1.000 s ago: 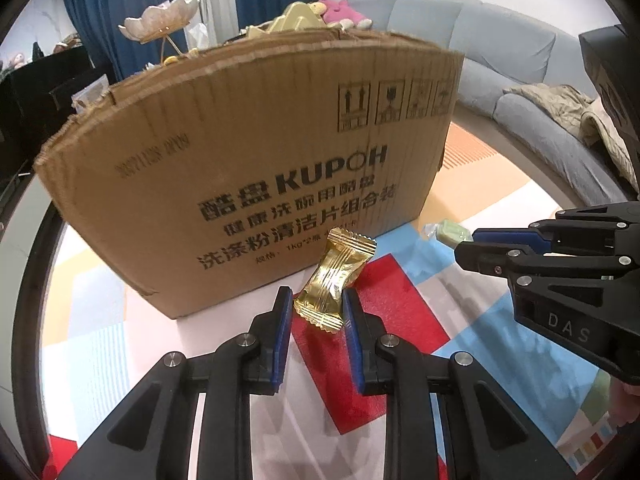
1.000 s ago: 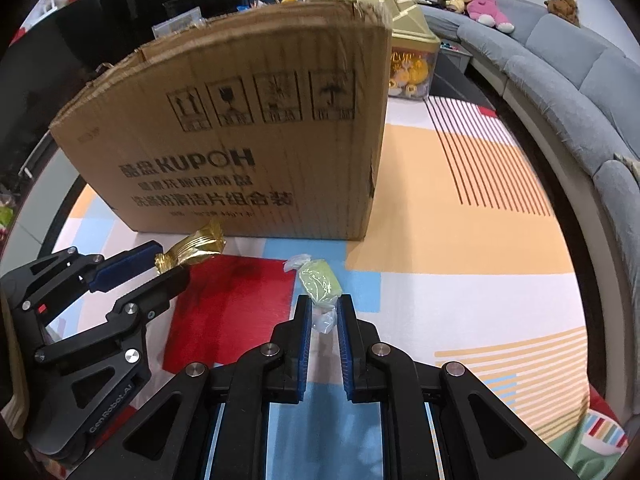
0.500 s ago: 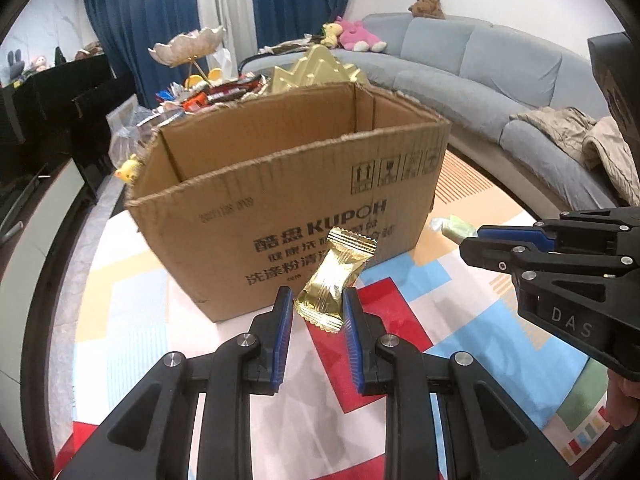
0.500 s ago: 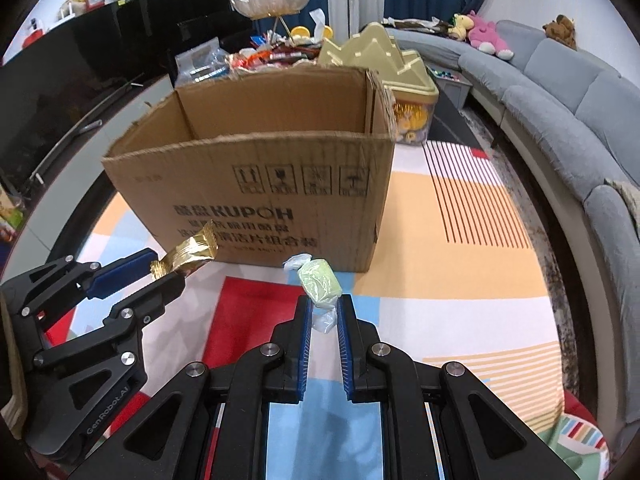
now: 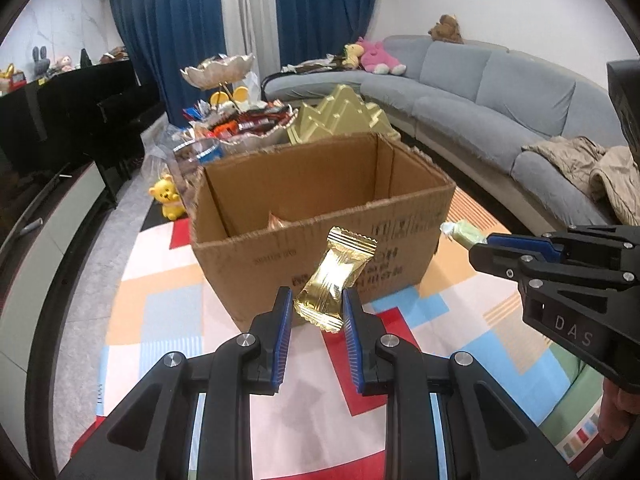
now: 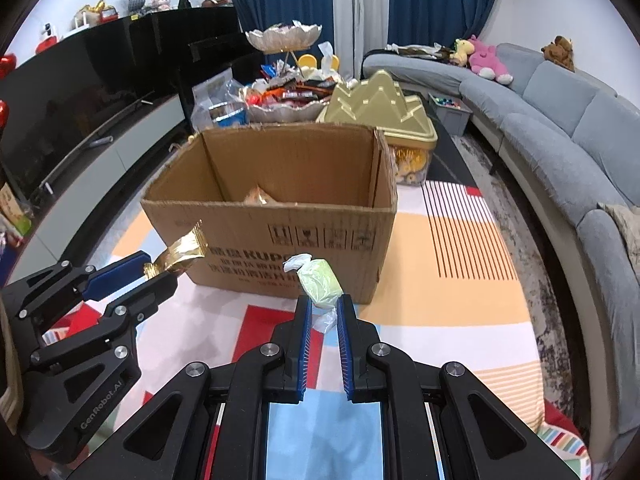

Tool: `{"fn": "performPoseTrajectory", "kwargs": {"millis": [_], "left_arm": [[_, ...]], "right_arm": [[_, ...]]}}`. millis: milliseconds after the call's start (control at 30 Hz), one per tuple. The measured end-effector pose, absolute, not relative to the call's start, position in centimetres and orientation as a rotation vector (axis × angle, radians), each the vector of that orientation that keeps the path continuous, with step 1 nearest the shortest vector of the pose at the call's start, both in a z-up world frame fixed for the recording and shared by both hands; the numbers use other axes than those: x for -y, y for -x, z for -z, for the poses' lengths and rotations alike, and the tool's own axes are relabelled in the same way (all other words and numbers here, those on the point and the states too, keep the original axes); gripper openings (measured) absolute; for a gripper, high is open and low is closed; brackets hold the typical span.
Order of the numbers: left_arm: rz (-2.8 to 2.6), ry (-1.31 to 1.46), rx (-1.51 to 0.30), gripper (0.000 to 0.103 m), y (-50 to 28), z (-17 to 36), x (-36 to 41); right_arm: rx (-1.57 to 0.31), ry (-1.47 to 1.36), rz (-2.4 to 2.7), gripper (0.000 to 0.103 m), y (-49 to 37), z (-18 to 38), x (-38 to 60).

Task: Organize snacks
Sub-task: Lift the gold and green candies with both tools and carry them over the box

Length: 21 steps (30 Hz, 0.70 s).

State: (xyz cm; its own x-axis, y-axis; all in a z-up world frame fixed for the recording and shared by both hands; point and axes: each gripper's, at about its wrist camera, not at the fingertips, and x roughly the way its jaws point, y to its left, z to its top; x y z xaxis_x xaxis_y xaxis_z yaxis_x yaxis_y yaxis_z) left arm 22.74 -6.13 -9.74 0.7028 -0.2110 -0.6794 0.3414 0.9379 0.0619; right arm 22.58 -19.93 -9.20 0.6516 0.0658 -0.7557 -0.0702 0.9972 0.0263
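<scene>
Both grippers have risen since the earlier frames; the carton's open top, then hidden behind its front wall, now shows.

Item count:
- Grippers, two. Left gripper [image 5: 313,309]: jaws closed on one gold-wrapped candy [image 5: 335,279], pinched at its lower end, tilted, held in the air in front of the carton. Right gripper [image 6: 323,308]: jaws closed narrowly on one pale green candy [image 6: 319,283] in clear twisted wrap, also in the air before the carton's front wall.
- Cardboard box [image 6: 224,222], one, flaps open, standing on the patterned rug [image 6: 460,300]. One orange packet [image 6: 258,196] lies inside.
- Gold peaked tin [image 6: 380,106], one, behind the box.
- Yellow bear figure [image 5: 167,197], one, left of the box.
- Grey sofa [image 5: 500,92], one.
</scene>
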Motion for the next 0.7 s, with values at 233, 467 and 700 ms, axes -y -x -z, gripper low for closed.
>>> {"fn": "performPoseTrajectory", "kwargs": {"millis": [233,467,700], "left_arm": [[0.272,-0.166,-0.699,0.026,-23.5,7.4,5.6],[0.223,-0.141,-0.676,0.026,-24.8,5.6,5.1],[0.174,-0.110,-0.678,0.026,-26.3,4.8,4.5]], "right_arm": [[-0.818,0.013,-0.081,0.014,-23.0,7.0,19.5],[-0.784,0.017,-0.084,0.014,-23.7,5.3,19.2],[-0.759,0.024,-0.089,0.014,-24.9,4.0,18.8]]}}
